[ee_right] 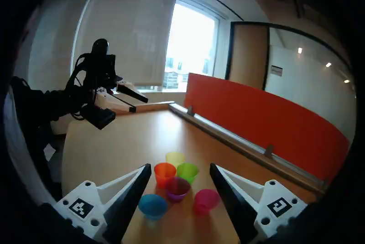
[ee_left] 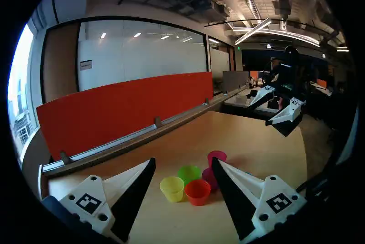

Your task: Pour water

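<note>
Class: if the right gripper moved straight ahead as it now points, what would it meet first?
Likely the small purple plastic cup, centred ahead of the right gripper, though depth and height are unclear.

Fisheye distortion: straight lines bow toward the edges. In the right gripper view a window (ee_right: pixel 191 43) beyond the far end of the orange partition (ee_right: pixel 273 121) is blown out white, and a pale sheen lies on the surface (ee_right: pixel 137 139) beside the partition. Cups (ee_right: pixel 177 187) there cast soft, faint shadows. In the left gripper view ceiling strip lights (ee_left: pixel 253 32) glare above the partition's far end; the room beyond is dim.
</note>
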Demonstrator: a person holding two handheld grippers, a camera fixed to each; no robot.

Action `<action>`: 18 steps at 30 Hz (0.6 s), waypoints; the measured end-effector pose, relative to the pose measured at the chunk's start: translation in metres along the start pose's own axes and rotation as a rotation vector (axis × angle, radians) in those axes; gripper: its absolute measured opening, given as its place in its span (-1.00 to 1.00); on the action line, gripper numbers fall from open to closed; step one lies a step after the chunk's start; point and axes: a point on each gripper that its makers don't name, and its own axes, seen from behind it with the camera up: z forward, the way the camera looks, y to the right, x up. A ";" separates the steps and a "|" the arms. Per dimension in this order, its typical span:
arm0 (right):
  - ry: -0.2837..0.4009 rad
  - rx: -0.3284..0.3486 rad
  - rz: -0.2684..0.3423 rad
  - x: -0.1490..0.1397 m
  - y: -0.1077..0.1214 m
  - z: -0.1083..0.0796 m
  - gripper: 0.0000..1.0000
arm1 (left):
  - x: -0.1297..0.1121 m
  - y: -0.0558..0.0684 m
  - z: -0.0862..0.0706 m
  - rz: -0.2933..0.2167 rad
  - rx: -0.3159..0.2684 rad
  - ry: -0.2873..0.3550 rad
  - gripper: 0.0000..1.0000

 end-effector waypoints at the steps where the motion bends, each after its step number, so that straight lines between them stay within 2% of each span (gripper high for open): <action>1: -0.007 0.009 -0.003 -0.002 -0.001 0.001 0.99 | -0.001 0.000 0.002 -0.001 -0.007 -0.004 0.80; 8: -0.050 0.042 -0.023 -0.013 -0.005 0.006 0.99 | -0.005 -0.001 0.015 -0.012 -0.048 -0.025 0.80; 14: -0.069 0.092 -0.013 -0.018 -0.013 0.007 1.00 | -0.009 -0.003 0.028 -0.007 -0.076 -0.044 0.81; 18: -0.081 0.106 -0.032 -0.022 -0.013 0.010 0.99 | -0.011 -0.001 0.036 -0.001 -0.090 -0.061 0.81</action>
